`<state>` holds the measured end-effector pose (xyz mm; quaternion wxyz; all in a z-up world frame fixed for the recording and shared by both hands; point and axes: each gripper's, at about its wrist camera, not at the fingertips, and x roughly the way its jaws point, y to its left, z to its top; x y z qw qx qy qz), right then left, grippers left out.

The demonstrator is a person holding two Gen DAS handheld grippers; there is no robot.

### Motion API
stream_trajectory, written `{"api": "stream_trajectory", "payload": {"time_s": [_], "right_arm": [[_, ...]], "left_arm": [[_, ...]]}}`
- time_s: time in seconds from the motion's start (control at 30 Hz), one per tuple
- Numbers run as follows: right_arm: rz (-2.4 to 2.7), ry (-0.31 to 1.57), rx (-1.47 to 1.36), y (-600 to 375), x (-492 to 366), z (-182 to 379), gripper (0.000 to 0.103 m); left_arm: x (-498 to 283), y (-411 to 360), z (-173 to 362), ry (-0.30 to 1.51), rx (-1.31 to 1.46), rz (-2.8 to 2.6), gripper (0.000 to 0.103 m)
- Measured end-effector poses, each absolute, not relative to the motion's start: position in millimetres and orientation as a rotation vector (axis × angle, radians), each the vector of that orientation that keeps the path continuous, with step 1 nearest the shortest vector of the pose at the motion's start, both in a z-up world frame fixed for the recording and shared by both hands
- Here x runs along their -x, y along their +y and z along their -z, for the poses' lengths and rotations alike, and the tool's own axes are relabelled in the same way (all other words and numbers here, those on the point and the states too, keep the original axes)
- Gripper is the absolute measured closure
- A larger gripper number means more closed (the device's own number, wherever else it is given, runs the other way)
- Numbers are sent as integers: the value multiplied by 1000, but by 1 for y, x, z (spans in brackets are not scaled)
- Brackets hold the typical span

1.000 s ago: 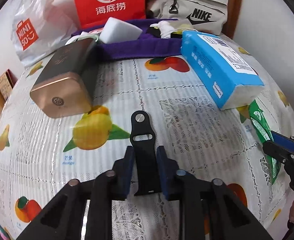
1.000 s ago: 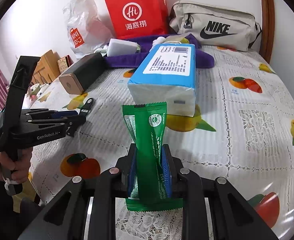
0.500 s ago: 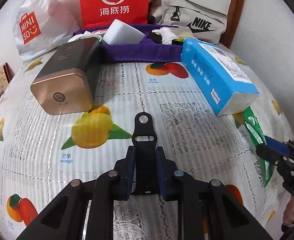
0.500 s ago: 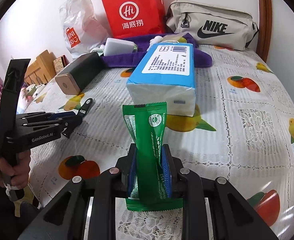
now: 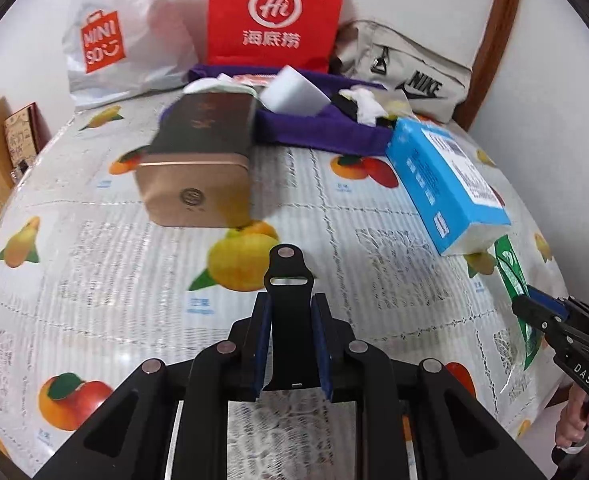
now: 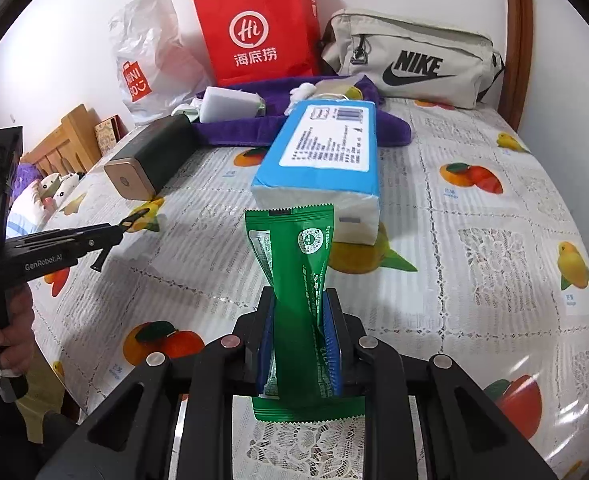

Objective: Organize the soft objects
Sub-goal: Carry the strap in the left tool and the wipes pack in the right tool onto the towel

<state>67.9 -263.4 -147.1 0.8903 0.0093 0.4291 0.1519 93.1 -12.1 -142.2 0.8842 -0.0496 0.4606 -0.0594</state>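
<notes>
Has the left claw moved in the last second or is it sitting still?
Yes. In the right wrist view the left claw, shut on the black strap, has advanced up the table toward the gold-ended box, its tip now over the mango print.

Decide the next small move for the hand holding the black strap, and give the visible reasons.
Probably carry the left gripper, shut on the black strap, forward to the purple cloth, where the white sponge and other soft items already lie. The strap hangs clear above the tablecloth; steer right of the bronze tin.

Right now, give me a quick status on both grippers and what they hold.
Left gripper shut on black strap. Right gripper shut on green packet. Blue tissue pack lies directly ahead of the packet.
</notes>
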Motion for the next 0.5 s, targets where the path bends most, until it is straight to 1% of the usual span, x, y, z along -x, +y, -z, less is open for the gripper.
{"api": "stream_trajectory", "payload": {"time_s": [0.5], "right_arm": [[-329, 838, 10, -259, -71, 115, 80]], "left_arm": [[-92, 17, 108, 888, 130, 77, 83]]}}
